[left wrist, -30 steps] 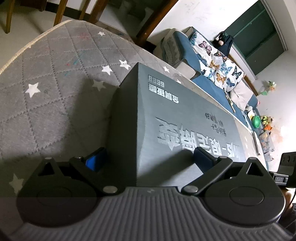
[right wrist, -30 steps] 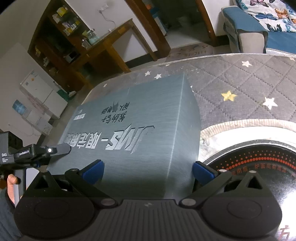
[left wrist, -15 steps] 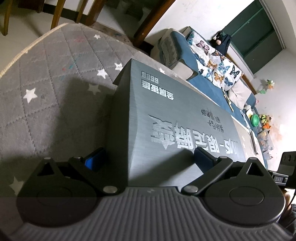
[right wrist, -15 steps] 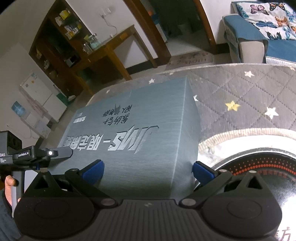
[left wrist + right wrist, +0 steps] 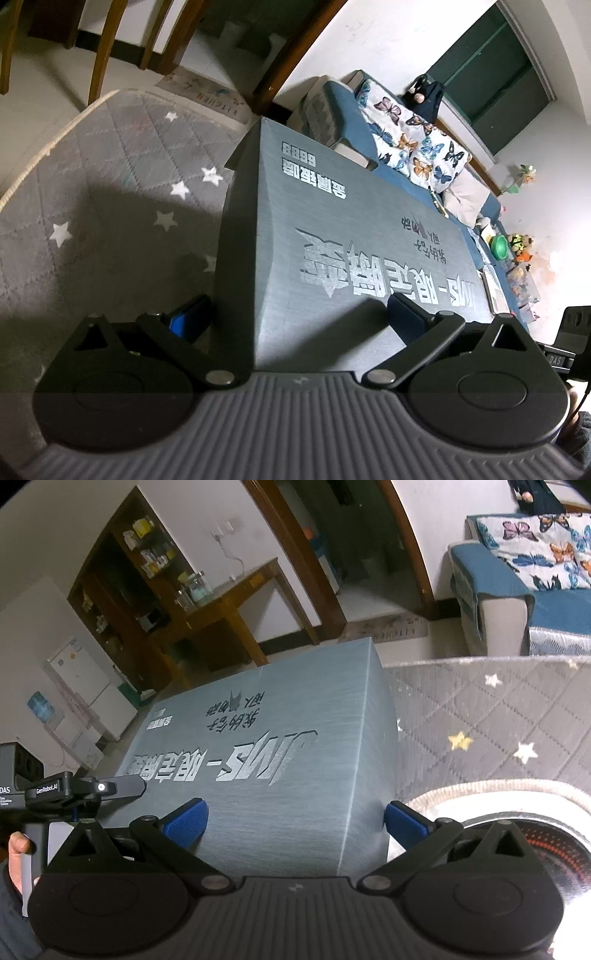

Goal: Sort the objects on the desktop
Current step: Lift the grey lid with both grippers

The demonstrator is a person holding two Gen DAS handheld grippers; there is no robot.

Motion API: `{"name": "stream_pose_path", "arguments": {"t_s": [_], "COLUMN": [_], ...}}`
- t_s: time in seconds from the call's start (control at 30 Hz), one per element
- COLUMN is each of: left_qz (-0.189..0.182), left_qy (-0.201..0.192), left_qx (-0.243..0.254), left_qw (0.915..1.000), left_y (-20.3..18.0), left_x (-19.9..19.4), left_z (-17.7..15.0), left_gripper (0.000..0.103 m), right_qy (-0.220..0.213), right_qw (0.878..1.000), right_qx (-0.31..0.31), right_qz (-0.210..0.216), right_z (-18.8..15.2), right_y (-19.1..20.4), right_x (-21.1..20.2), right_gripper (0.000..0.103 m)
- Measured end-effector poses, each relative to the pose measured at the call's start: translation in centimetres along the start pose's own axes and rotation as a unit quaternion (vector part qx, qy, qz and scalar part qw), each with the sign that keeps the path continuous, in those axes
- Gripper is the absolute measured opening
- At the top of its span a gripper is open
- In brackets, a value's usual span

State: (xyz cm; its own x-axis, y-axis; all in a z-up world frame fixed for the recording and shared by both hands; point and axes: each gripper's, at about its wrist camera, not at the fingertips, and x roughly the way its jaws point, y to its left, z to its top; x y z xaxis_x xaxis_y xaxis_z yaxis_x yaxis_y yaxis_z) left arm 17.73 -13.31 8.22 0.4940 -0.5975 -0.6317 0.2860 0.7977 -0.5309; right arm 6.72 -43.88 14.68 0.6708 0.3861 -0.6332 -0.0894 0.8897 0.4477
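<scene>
Both claws grip the grey box between them, left claw (image 5: 295,321) and right claw (image 5: 295,819) each clamping one end so I can carry it level above the star-quilted worktop (image 5: 110,192).

A grey quilted tabletop (image 5: 491,716) cover, dotted with white and yellow stars, carries a round black induction cooker (image 5: 535,845) at its near right; its cream edge curves far left.

box (image 5: 280,760) between tools, above star-patterned mat (image 5: 498,716)
</scene>
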Motion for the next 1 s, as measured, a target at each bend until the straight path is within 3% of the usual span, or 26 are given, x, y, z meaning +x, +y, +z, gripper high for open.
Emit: {"name": "stream_pose_path", "arguments": {"t_s": [0.43, 1.0], "left_qz": [-0.016, -0.021], "left_qy": [-0.009, -0.003], "left_qx": [0.010, 0.019], "left_qw": [0.9998, 0.9996], "left_y": [-2.6, -3.1], "left_x": [-4.6, -12.2], "left_z": [-1.1, -6.6], "left_gripper": [0.101, 0.101], "right_qy": [-0.024, -0.035], "right_qw": [0.999, 0.999], "right_qx": [-0.017, -0.023], "right_qz": [-0.013, -0.021], "right_z": [-1.3, -6.7], "right_y": [3.1, 6.9], "right_x": [-5.7, -11.8], "right_gripper": [0.103, 0.103]}}
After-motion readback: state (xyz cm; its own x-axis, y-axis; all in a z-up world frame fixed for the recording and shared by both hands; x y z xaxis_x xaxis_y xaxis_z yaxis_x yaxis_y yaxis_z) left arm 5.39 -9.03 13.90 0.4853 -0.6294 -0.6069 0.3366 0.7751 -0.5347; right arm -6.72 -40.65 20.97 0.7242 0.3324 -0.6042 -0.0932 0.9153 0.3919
